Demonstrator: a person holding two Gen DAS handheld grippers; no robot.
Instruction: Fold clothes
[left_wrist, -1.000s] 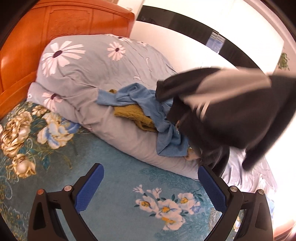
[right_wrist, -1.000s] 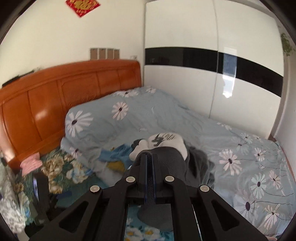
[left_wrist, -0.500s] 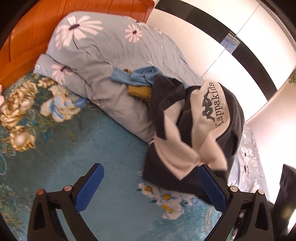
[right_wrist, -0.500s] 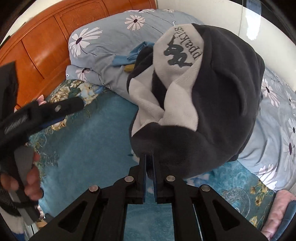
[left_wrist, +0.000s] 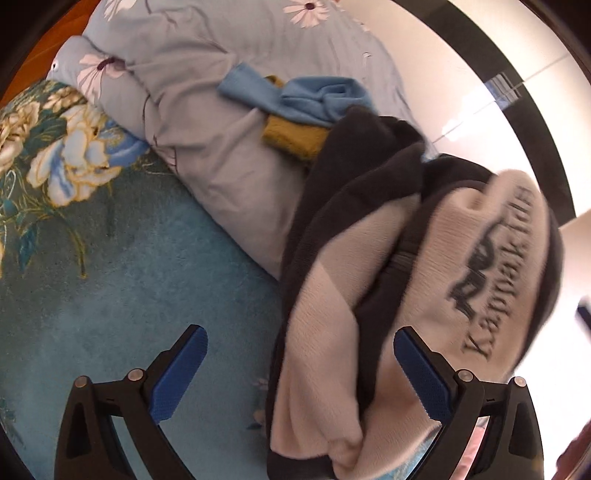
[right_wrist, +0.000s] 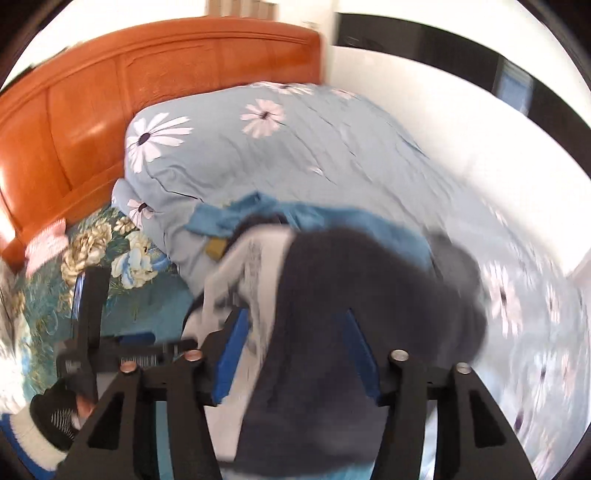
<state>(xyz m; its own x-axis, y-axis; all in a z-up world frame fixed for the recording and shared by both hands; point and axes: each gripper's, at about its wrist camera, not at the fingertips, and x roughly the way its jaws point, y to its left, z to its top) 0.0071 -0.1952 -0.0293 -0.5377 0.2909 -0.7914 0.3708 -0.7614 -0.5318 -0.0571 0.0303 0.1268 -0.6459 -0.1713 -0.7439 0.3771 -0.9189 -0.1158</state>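
Dark fleece garment (left_wrist: 373, 206) with cream panels and blurred lettering, bunched on the teal floral bedspread (left_wrist: 110, 280) against the grey daisy-print duvet (left_wrist: 207, 122). Left gripper (left_wrist: 299, 373) spread wide, garment between its blue pads, no grip. Right gripper (right_wrist: 291, 354) also parted, fabric draped between. Blue cloth (left_wrist: 314, 98) and mustard knit (left_wrist: 295, 138) just behind. Orange headboard (right_wrist: 110, 103) beyond.

An orange wooden headboard (right_wrist: 147, 74) was observed at the head of the bed. The mattress was covered by a teal floral sheet (left_wrist: 110, 266), with a grey-blue daisy-print duvet (right_wrist: 295, 147) heaped upon it. A white wardrobe with a black band (right_wrist: 461, 74) was brightly lit.
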